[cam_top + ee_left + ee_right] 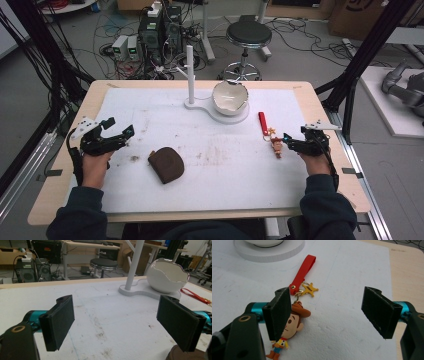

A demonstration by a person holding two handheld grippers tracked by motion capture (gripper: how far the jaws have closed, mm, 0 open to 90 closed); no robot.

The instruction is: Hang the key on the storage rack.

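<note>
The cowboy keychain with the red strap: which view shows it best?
The right gripper view. There the cowboy keychain lies close up, with its hat, star charm and red strap plain, though a jaw of the open right gripper covers part of the figure. The high view shows it small and blurred; the left gripper view catches a strip of strap.

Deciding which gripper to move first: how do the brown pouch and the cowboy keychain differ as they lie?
The brown pouch is a plain, dark, rounded lump near the left gripper; the cowboy keychain is slim, multicoloured, with a red strap, beside the right gripper. Both lie ungripped on the white mat.
</note>
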